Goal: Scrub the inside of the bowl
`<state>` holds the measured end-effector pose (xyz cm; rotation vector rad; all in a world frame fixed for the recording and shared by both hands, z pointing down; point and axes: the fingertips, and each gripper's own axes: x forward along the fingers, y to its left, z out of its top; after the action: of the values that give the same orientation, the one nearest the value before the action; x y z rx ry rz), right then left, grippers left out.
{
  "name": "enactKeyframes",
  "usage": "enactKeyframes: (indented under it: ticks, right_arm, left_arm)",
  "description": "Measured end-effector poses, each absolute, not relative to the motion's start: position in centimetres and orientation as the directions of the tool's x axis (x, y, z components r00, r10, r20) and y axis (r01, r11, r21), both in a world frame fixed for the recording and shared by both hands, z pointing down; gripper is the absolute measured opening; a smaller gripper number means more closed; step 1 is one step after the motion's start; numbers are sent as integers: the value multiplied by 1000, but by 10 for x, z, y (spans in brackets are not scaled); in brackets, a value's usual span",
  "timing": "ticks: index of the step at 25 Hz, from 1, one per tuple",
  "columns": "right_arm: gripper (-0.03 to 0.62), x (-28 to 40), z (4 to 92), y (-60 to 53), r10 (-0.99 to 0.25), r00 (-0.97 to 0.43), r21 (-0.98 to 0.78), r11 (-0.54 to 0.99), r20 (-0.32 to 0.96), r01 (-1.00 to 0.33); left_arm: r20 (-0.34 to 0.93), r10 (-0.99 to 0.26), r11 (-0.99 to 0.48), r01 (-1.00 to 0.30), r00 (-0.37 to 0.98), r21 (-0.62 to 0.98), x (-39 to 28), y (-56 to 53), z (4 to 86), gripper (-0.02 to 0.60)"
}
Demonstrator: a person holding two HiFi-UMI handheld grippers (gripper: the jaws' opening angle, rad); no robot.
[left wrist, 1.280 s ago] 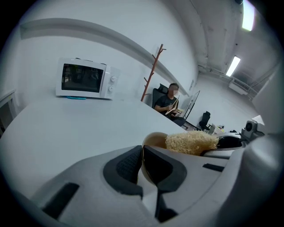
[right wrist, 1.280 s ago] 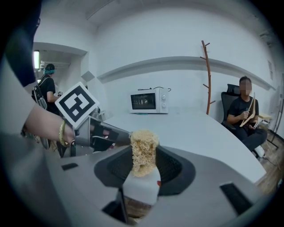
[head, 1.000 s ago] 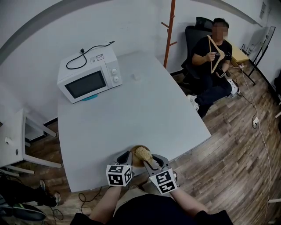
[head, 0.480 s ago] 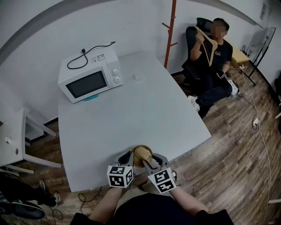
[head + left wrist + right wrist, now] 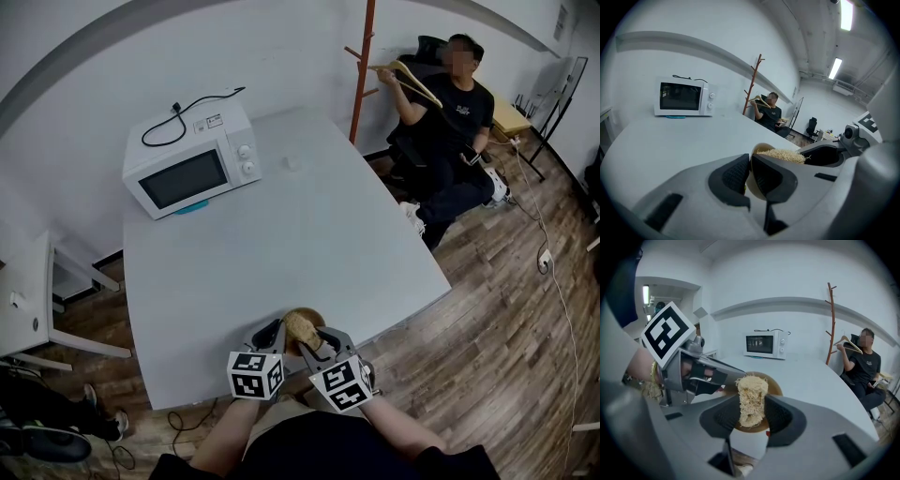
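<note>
A small tan bowl [image 5: 304,318] sits near the front edge of the grey table [image 5: 281,234]. My left gripper [image 5: 277,334] is shut on the bowl's near rim; in the left gripper view the rim [image 5: 761,147] runs between the jaws of that gripper [image 5: 750,168]. My right gripper [image 5: 751,414] is shut on a straw-coloured fibre scrubber [image 5: 751,397], whose top end stands over the bowl's brown inside [image 5: 777,386]. From the head view the scrubber [image 5: 302,329] covers most of the bowl, with the right gripper [image 5: 313,344] just behind it.
A white microwave [image 5: 190,159] stands at the table's far left. A small white object [image 5: 292,164] lies beside it. A seated person [image 5: 450,112] holds a wooden hanger [image 5: 408,77] by the red coat stand [image 5: 364,66]. A white side table [image 5: 28,300] stands left.
My right gripper has shifted slightly left and rolled a little with the scrubber in the bowl. The left gripper and bowl stay put. The seated person raised the hanger toward the coat stand.
</note>
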<state>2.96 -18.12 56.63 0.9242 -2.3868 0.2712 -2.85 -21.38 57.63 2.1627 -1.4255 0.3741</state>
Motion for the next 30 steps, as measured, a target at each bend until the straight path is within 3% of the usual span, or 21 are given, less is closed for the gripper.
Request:
enactKeyframes:
  ticks: [13, 30]
  right_arm:
    - [160, 30, 569, -169, -524, -605, 32, 771, 600, -636]
    - [160, 50, 573, -187, -558, -549, 45, 726, 622, -687]
  left_arm:
    - [485, -773, -313, -910, 410, 272, -31, -219, 576, 32]
    - [484, -766, -317, -904, 422, 287, -33, -213, 580, 32]
